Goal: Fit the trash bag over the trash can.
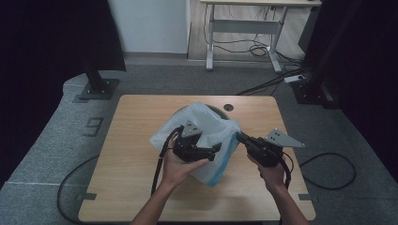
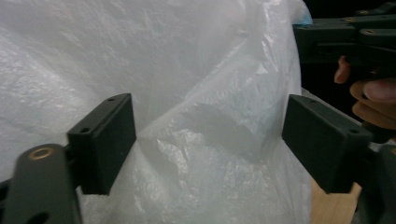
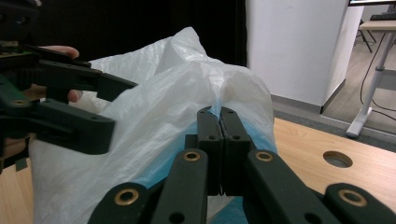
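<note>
Pinching the plastic bag (image 3: 154, 116), right tool (image 3: 219, 114) is clamped; left tool (image 2: 210, 140) apparently gapes.

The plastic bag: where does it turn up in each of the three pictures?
High view: the bag sits mid-table, between the left gripper and the right gripper.
Left gripper view: it spreads across the picture, behind the open jaws.
Right gripper view: it is centre-left, its edge pinched by the shut jaws.
Shared landmark: the table, also at lower right in the left gripper view and at right in the right gripper view.
</note>
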`<control>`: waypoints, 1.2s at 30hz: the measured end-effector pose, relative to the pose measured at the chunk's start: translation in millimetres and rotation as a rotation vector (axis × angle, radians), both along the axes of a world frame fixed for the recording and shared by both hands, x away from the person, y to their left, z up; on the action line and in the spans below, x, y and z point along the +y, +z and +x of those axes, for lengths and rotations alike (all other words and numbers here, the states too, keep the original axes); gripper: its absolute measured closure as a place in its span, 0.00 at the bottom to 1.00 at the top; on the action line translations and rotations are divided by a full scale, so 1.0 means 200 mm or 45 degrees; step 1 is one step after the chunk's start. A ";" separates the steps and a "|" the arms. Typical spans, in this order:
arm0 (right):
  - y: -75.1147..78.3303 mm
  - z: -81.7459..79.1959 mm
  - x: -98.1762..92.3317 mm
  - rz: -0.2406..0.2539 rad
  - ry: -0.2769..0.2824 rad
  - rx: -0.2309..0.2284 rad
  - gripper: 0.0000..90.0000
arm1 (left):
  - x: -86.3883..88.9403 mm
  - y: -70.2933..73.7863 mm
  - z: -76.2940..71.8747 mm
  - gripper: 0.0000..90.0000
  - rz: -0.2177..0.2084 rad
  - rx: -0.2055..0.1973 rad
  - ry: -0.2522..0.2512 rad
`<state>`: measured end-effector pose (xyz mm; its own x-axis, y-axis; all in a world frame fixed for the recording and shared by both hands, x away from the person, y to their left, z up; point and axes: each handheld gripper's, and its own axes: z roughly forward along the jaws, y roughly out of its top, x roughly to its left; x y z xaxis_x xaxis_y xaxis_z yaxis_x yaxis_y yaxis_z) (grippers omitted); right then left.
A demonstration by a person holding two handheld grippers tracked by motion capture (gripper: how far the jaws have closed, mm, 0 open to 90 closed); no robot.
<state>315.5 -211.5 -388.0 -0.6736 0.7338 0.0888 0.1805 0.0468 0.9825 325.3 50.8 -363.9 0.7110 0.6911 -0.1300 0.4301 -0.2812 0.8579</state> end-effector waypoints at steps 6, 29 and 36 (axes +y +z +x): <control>0.00 0.00 0.00 -0.005 0.008 -0.004 0.97 | 0.01 0.00 0.00 0.42 -0.037 0.006 -0.029; -0.03 -0.13 -0.07 -0.002 0.023 -0.086 0.81 | 0.10 0.01 0.06 1.00 -0.227 0.006 -0.110; -0.08 -0.13 -0.07 -0.013 0.064 -0.070 0.79 | 0.14 0.02 0.05 1.00 -0.269 0.027 -0.158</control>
<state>290.5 -225.3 -404.7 -0.7130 0.6998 0.0433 0.1233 0.0644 0.9903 335.8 78.0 -360.2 0.7845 0.5543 -0.2782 0.4221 -0.1487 0.8943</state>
